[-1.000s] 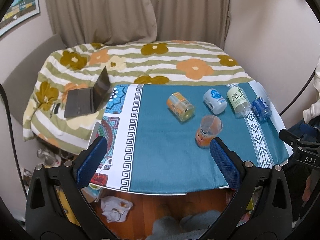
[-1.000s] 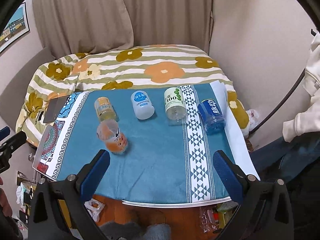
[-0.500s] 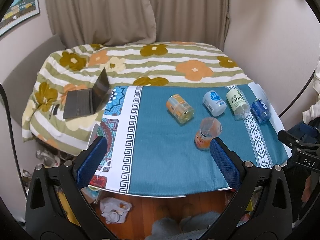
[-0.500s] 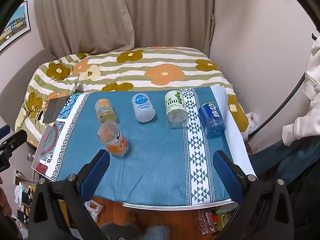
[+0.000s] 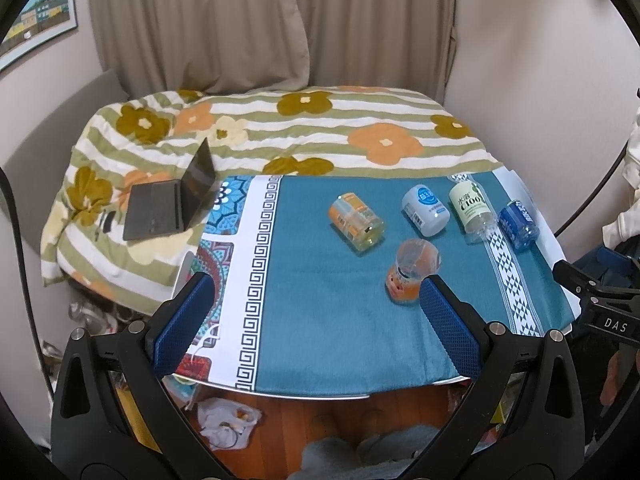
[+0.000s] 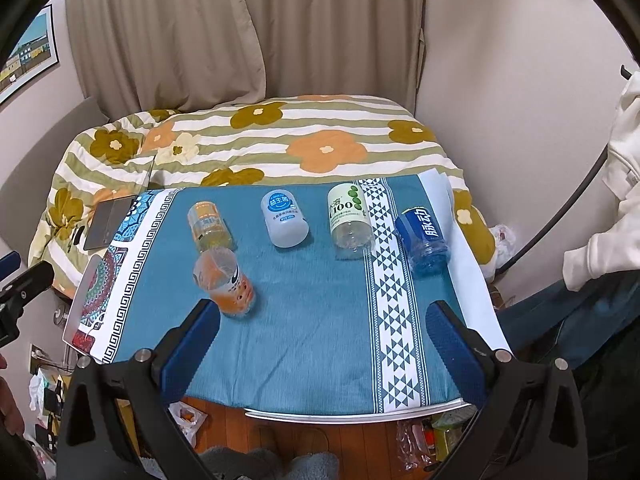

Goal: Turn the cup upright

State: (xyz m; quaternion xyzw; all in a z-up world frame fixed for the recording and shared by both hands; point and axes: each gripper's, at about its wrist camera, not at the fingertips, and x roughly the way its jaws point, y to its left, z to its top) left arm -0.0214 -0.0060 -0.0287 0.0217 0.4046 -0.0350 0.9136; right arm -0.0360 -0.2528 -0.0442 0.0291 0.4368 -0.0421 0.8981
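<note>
Several plastic cups stand or lie on a teal cloth (image 5: 320, 280) (image 6: 312, 300). An orange cup (image 5: 410, 272) (image 6: 224, 276) stands nearest, with a clear end up. Behind it in a row lie an orange-labelled clear cup (image 5: 356, 222) (image 6: 208, 226), a white cup (image 5: 426, 210) (image 6: 284, 220), a green-labelled cup (image 5: 472, 206) (image 6: 350, 216) and a blue cup (image 5: 518, 224) (image 6: 424, 238). My left gripper (image 5: 316, 320) is open and empty above the table's near edge. My right gripper (image 6: 324, 344) is open and empty too.
An open laptop (image 5: 172, 204) rests on the flowered quilt (image 5: 320, 128) to the left. The table's near edge drops to a wooden floor (image 5: 320, 420) with litter. A wall (image 6: 520, 100) and a person's sleeve (image 6: 612, 200) are on the right.
Both views have shifted slightly, so the table sits a little farther and higher in frame. The cups have not moved. Both grippers stay open.
</note>
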